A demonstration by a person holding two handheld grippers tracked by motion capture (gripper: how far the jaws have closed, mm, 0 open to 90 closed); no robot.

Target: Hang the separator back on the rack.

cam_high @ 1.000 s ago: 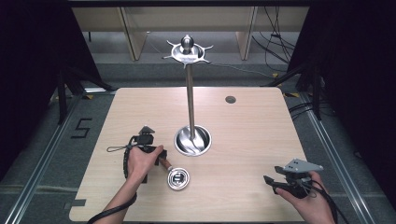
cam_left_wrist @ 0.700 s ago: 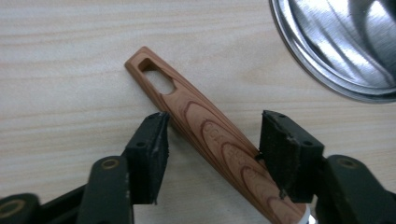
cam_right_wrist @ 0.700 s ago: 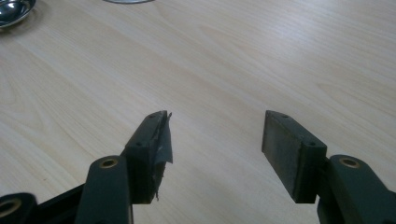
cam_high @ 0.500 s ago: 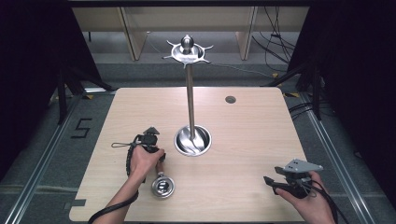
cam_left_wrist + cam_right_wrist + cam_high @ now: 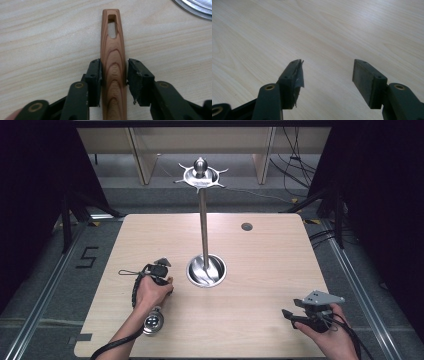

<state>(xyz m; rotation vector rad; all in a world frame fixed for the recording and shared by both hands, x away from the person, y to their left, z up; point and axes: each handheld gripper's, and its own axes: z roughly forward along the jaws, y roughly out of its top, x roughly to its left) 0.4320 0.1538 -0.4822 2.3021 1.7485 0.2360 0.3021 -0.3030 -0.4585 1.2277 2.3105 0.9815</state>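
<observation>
A utensil with a round metal head (image 5: 153, 322) lies near the table's front left. Its wooden handle (image 5: 113, 62) has a slot at the far end. My left gripper (image 5: 161, 271) is shut on that handle, and both pads (image 5: 93, 75) press its sides (image 5: 114, 75). The person's hand covers most of the handle in the high view. A tall metal stand (image 5: 203, 220) with a hooked crown rises from a round base dish (image 5: 206, 270) at the table's middle, just right of my left gripper. My right gripper (image 5: 289, 314) rests open at the front right, with bare wood between its jaws (image 5: 327, 72).
The base dish's rim (image 5: 197, 7) shows close ahead and to the right in the left gripper view. A small dark grommet (image 5: 246, 226) sits at the back right of the wooden table (image 5: 270, 270). Dark curtains and floor rails flank the table.
The utensil's metal head has swung left and toward the front edge, carried by my left gripper as the hand turned. The right gripper has stayed put.
</observation>
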